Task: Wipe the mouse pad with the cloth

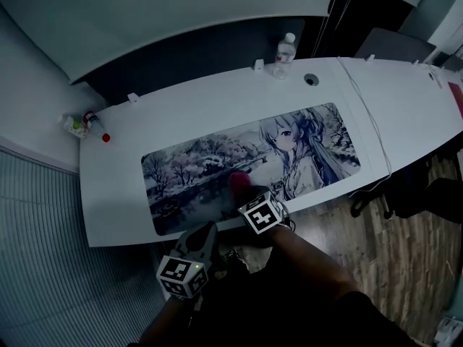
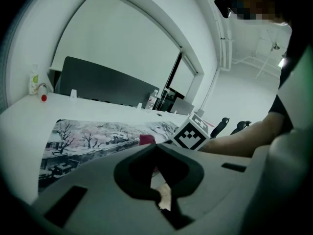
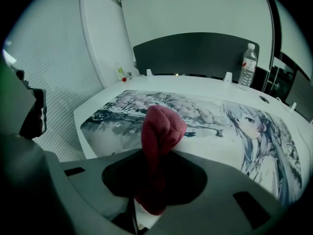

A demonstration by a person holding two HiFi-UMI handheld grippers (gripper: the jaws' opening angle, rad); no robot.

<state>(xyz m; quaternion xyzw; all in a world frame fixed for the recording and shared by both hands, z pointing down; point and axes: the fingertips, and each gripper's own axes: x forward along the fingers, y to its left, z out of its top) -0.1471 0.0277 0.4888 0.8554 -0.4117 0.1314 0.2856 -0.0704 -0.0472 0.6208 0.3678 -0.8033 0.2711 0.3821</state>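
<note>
No legible text, brand or number in any view. Water bottle (image 1: 284, 55) at the far edge of the surface has a label band, too small and blurred to read. Small bottle (image 1: 72, 126) at the far-left corner: label print unreadable as well. Mouse pad (image 1: 217, 165) carries printed artwork only, no lettering I can make out. Marker cubes (image 1: 262, 212) show black-and-white square code patterns, no characters.

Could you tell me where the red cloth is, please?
In the right gripper view, the bunched red cloth is pinched in the right gripper, at the near edge of the illustrated mouse pad.
</note>
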